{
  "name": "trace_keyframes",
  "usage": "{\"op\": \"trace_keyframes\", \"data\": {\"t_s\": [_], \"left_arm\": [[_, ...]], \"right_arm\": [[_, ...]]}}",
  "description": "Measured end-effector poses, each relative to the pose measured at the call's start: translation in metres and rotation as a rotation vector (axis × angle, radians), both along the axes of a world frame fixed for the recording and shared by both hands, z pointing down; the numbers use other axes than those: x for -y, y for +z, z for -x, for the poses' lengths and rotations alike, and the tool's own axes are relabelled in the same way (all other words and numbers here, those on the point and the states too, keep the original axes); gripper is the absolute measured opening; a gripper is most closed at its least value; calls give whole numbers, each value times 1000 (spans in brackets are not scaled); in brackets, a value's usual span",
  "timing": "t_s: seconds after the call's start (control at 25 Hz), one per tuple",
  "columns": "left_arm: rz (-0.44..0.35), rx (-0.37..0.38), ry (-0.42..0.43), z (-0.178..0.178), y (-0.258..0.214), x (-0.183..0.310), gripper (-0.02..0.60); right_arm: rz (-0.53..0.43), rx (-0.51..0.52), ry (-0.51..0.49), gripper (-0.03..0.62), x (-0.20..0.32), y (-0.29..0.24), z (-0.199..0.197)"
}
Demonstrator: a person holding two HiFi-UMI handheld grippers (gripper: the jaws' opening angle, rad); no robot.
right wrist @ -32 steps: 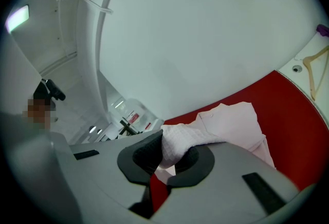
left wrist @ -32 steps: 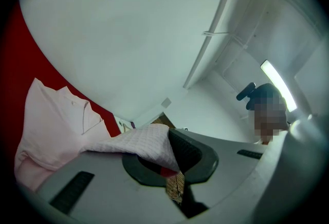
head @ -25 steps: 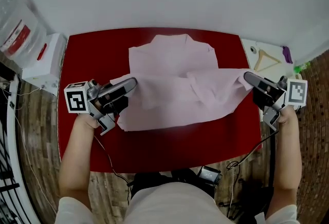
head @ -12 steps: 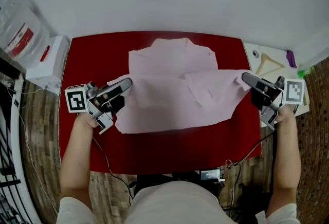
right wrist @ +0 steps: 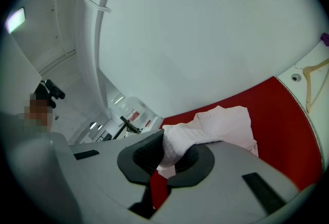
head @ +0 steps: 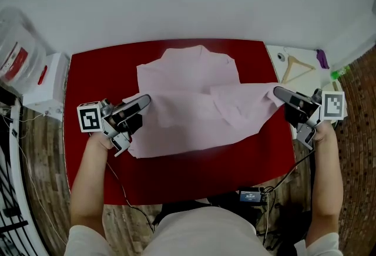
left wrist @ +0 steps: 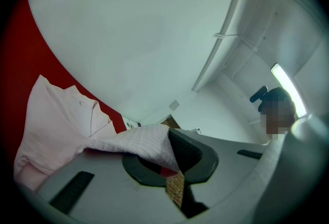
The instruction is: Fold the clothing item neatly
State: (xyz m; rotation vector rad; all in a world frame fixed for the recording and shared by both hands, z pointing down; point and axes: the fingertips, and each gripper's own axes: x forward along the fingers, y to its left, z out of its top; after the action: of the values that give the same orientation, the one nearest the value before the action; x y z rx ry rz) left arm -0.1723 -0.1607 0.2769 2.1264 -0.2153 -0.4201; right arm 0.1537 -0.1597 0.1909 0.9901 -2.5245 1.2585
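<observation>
A pale pink shirt (head: 194, 105) lies spread on the red table (head: 194, 172), collar toward the far edge, its lower part folded up over the body. My left gripper (head: 144, 100) is shut on the shirt's left edge; the left gripper view shows the waffle fabric (left wrist: 149, 143) pinched between the jaws. At the shirt's right edge my right gripper (head: 278, 94) is shut on a corner, with bunched cloth (right wrist: 180, 141) between its jaws. Both grippers hold the cloth low over the table.
A white box (head: 44, 81) and a clear plastic bag (head: 17, 37) sit left of the table. A wooden hanger (head: 296, 67) lies on a white surface at the right. Cables (head: 276, 181) hang by the table's near edge. Wooden floor surrounds it.
The camera view shifted slightly, so table and shirt sit lower in the picture. The raised fold has settled flatter on the shirt. Both grippers keep their hold on the cloth.
</observation>
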Motion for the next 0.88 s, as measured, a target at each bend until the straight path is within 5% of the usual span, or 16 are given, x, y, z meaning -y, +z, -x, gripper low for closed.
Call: {"op": "trace_keyframes", "data": {"t_s": [0.32,0.88], "left_arm": [[18,-10,-5,-4,1,-2,14],[163,48,-104,13,53,35,14]], "right_arm": [[34,-10,-11,26,-2,12,-6],[153,10,-45,26,73,98,-8]]}}
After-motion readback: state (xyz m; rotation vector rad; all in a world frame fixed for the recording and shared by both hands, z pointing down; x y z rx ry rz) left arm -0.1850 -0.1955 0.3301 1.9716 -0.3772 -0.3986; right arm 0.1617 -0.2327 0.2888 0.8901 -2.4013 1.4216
